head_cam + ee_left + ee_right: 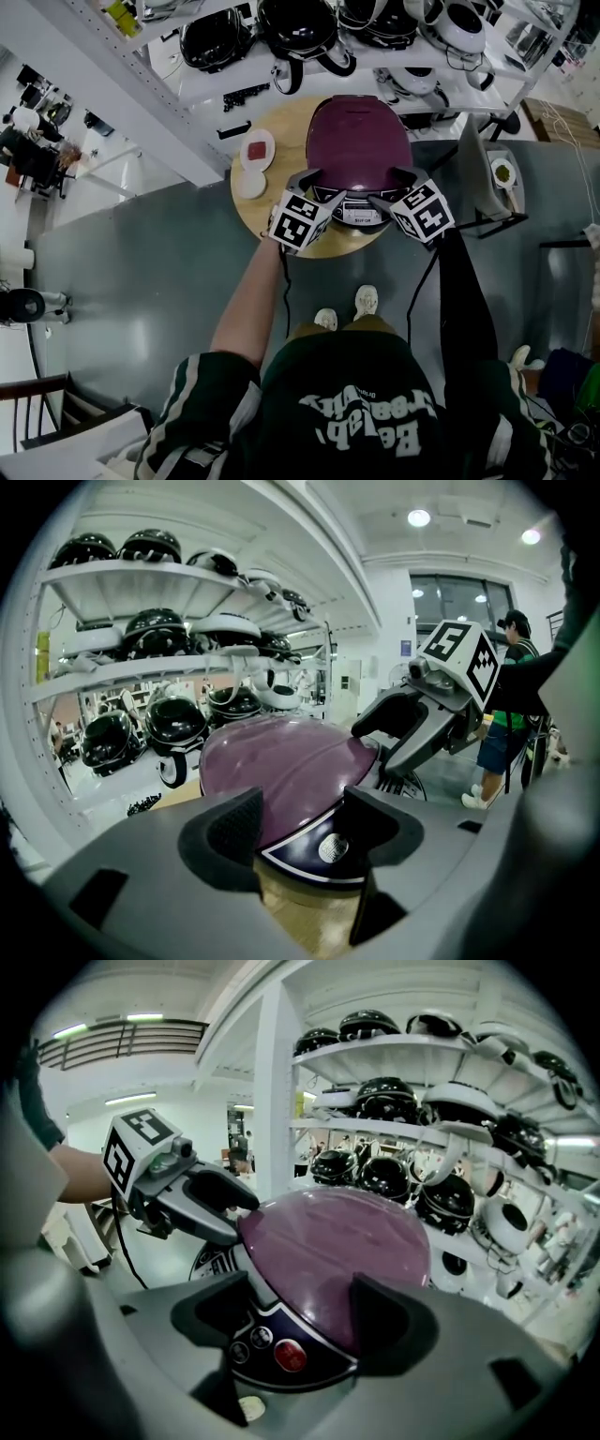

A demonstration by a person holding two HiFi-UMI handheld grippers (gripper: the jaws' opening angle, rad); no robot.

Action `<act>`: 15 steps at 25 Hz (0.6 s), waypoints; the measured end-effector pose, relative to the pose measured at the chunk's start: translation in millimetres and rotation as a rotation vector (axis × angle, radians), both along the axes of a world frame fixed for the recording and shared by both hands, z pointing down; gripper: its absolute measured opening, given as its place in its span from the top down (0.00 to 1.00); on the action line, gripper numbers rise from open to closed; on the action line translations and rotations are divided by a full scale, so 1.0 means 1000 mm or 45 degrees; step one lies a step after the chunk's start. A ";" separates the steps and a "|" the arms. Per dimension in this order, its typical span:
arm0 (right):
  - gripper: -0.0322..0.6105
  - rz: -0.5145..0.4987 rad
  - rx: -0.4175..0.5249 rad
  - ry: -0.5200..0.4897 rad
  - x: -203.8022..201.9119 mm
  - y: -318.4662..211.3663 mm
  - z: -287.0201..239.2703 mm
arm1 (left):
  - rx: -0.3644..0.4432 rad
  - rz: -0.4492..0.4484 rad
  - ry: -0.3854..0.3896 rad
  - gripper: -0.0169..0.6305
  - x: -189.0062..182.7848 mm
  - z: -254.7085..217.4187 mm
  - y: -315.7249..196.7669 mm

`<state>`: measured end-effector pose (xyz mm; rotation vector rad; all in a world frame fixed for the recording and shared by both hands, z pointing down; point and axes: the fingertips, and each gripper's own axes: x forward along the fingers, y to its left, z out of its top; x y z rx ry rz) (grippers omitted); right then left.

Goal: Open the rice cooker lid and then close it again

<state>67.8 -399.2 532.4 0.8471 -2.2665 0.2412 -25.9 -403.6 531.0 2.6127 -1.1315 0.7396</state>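
A rice cooker with a glossy purple lid (361, 141) stands on a round wooden table (249, 211), and the lid is down. My left gripper (319, 185) is at its front left corner. Its jaws stand apart around the lid's rim (281, 757) and the dark panel edge, without pressing on them. My right gripper (389, 187) is at the front right corner, open. Between its jaws lie the control panel's red button (290, 1355) and the lid (342, 1241). Each gripper shows in the other's view: the right gripper (375, 747) and the left gripper (242, 1218).
A small plate with something red (257, 150) and a white disc (250, 185) lie on the table left of the cooker. White shelves with several black helmets (300, 37) stand right behind it. A stand (502, 173) is at the right. A person (502, 705) stands further off.
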 end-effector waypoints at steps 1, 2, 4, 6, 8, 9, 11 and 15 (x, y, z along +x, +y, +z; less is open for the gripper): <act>0.39 0.010 0.022 -0.011 0.000 0.001 0.000 | 0.017 -0.002 -0.004 0.55 0.000 0.000 0.001; 0.39 0.024 0.046 -0.023 0.000 0.003 -0.001 | 0.041 -0.004 -0.011 0.56 0.000 0.000 0.002; 0.37 0.057 0.100 -0.061 -0.001 0.004 -0.008 | 0.087 -0.012 -0.036 0.57 0.001 -0.001 0.005; 0.37 0.090 0.148 -0.111 -0.004 0.004 -0.018 | 0.110 -0.017 -0.047 0.57 0.004 -0.003 0.010; 0.37 0.121 0.191 -0.152 -0.006 0.007 -0.028 | 0.132 -0.039 -0.027 0.57 0.005 -0.007 0.016; 0.37 0.143 0.214 -0.174 -0.007 0.010 -0.033 | 0.148 -0.058 -0.010 0.57 0.004 -0.012 0.018; 0.37 0.206 0.262 -0.229 -0.004 0.014 -0.043 | 0.190 -0.096 0.024 0.57 0.001 -0.024 0.023; 0.37 0.339 0.366 -0.341 0.005 0.022 -0.069 | 0.301 -0.163 0.078 0.57 -0.008 -0.056 0.030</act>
